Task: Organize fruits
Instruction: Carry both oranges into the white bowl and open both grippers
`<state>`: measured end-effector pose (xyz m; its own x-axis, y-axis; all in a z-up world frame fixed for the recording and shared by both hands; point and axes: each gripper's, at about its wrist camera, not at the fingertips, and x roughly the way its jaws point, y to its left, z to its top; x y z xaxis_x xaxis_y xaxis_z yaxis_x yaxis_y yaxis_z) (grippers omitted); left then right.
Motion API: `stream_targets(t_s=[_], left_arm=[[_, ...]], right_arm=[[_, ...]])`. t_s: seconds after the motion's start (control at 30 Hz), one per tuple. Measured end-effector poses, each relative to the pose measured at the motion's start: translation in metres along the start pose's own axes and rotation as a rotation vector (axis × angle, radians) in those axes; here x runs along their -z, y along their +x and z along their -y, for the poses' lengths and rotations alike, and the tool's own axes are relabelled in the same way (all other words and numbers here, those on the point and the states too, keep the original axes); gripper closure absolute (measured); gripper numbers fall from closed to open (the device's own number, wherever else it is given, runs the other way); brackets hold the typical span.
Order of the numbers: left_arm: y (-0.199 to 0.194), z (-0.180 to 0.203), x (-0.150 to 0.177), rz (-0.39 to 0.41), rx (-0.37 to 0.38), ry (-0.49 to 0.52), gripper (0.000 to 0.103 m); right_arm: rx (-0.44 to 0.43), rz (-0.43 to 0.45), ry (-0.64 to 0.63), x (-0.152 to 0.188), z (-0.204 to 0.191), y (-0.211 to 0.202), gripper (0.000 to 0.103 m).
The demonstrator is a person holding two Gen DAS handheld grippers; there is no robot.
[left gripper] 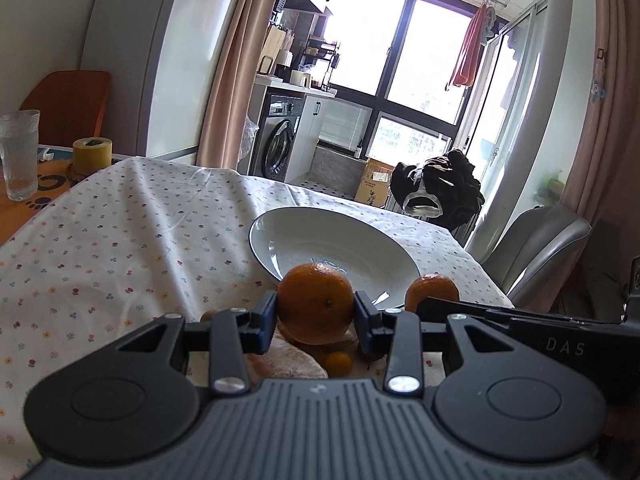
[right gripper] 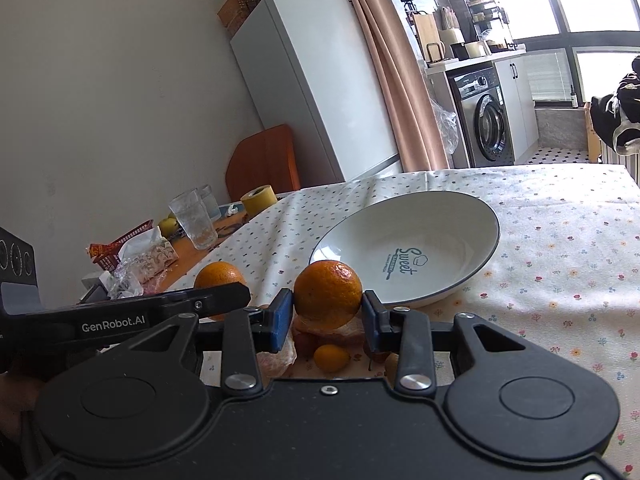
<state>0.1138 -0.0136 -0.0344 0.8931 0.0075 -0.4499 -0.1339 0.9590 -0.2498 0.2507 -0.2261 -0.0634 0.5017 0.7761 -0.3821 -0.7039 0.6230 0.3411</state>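
Observation:
My left gripper (left gripper: pixel 315 312) is shut on an orange (left gripper: pixel 315 304), held just in front of the white bowl (left gripper: pixel 336 240). My right gripper (right gripper: pixel 327 314) is shut on a second orange (right gripper: pixel 327 294), near the rim of the same bowl (right gripper: pixel 440 248), which is empty and has "Sweet" printed inside. Each view shows the other gripper's orange beside it: the right one's orange (left gripper: pixel 431 290) and the left one's orange (right gripper: pixel 219 276). Below both grippers lie a small kumquat (right gripper: pixel 330 357), a pale plastic bag (left gripper: pixel 280 360) and dark reddish fruits, partly hidden.
A flowered tablecloth (left gripper: pixel 120 248) covers the table. At the far left stand a glass of water (right gripper: pixel 194 220), a yellow tape roll (right gripper: pixel 259 199), a red basket (right gripper: pixel 124 246) with wrappers and a green fruit. A grey chair (left gripper: pixel 536 248) stands at the right edge.

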Motion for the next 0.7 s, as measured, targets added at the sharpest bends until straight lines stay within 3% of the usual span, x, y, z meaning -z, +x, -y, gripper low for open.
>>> stream_targets(t_s=[0.7], left_arm=[[0.034,-0.012,-0.027,0.005,-0.033,-0.005,0.065]], right_arm=[[0.030,0.020,-0.003,-0.029,0.012,0.029,0.068]])
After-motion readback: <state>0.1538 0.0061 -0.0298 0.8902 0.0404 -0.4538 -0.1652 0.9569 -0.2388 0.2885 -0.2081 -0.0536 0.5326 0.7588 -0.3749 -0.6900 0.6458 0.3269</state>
